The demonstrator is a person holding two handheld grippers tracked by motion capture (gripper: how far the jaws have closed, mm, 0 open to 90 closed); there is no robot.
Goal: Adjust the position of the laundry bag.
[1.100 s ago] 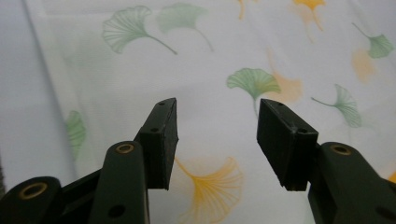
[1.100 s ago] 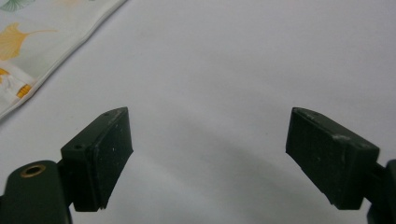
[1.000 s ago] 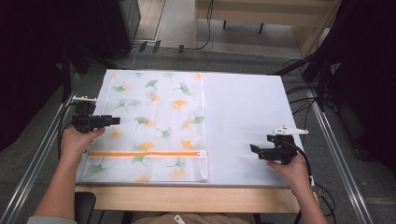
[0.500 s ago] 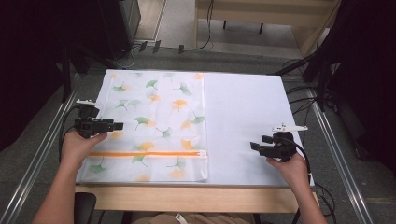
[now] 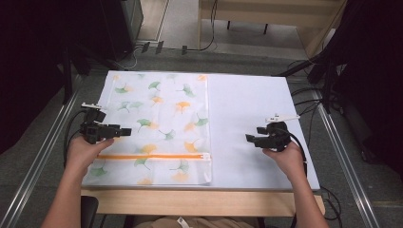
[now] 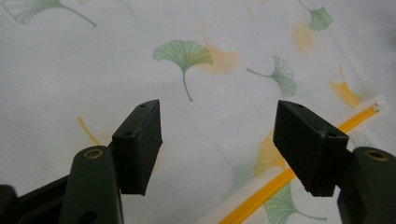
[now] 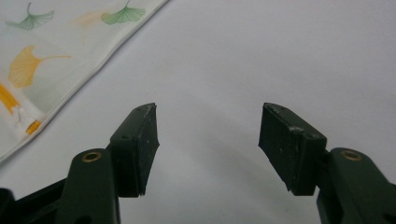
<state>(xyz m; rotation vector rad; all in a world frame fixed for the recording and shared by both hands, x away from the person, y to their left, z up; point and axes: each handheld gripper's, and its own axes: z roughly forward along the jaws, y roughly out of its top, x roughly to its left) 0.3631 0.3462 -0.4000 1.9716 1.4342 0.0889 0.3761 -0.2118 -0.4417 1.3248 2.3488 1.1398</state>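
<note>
White mesh printed with green and orange ginkgo leaves makes up a flat laundry bag [image 5: 157, 128] lying on the left half of a pale table cover [image 5: 252, 123]. An orange zipper [image 5: 154, 156] runs across the bag near the edge closest to the person.

The left gripper [image 5: 124, 131], held in the person's left hand [image 5: 85, 151], hovers over the bag's left side. Its jaws have just been opening and now stand spread with nothing between them. In the left gripper view the patterned mesh and a stretch of the zipper [image 6: 280, 179] lie below the parted jaws; whether the gripper touches the fabric is hard to judge.

The right gripper [image 5: 251, 138], in the right hand [image 5: 285, 159], sits over bare table cover, well apart from the bag. Its jaws are also parted and empty. In the right gripper view the bag's corner [image 7: 51, 70] shows at upper left.
</note>
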